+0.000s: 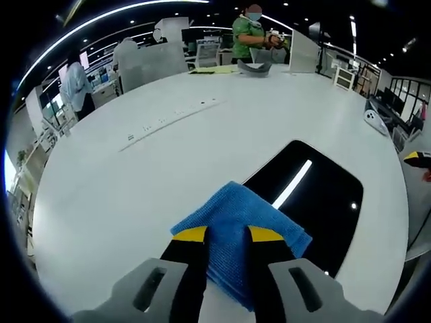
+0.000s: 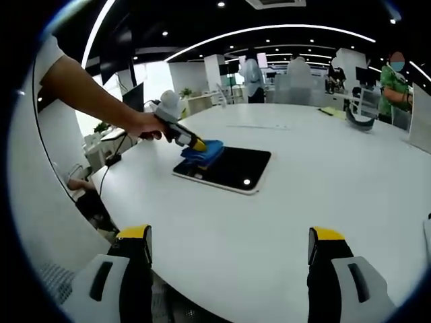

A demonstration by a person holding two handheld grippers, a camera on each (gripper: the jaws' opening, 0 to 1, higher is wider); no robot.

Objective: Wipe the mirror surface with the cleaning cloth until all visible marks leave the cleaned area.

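The dark, glossy rectangular mirror (image 1: pixel 316 195) lies flat on the round white table (image 1: pixel 168 155). Your left gripper (image 1: pixel 225 235) pinches the folded blue cleaning cloth (image 1: pixel 236 232) at the mirror's near-left corner. Your right gripper (image 2: pixel 229 245) hovers with jaws spread wide, well apart from the mirror.

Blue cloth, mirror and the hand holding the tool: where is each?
Blue cloth (image 1: pixel 232 222), left gripper view, its middle.
Mirror (image 1: pixel 323 195), left gripper view, bare dark glass.
Hand (image 2: pixel 147 125), right gripper view, its knuckles.
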